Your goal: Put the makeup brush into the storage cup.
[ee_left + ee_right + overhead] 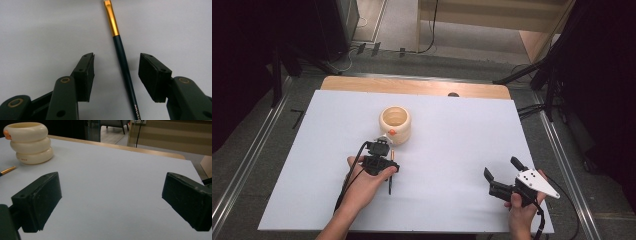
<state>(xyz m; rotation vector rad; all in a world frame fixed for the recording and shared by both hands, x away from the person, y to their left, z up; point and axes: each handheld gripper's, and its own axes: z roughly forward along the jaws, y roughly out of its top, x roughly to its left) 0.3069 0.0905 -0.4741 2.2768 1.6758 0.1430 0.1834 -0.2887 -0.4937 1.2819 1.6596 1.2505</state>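
A thin paintbrush [122, 62] with a dark handle and a gold ferrule lies flat on the white table sheet [447, 150]. My left gripper [116, 72] is open right over it, one jaw on each side of the handle, not touching it. In the high view the left gripper [379, 157] sits just in front of a cream ribbed pot [395, 124] with an orange spot on its front, and the paintbrush [390, 186] pokes out below the hand. My right gripper [503, 170] is open and empty at the front right; its view shows the pot [29, 142] far left.
The white sheet covers a wooden table whose far edge [412, 86] shows bare wood. Dark stands and cables [557, 65] surround the table on the floor. Open sheet lies between the two grippers.
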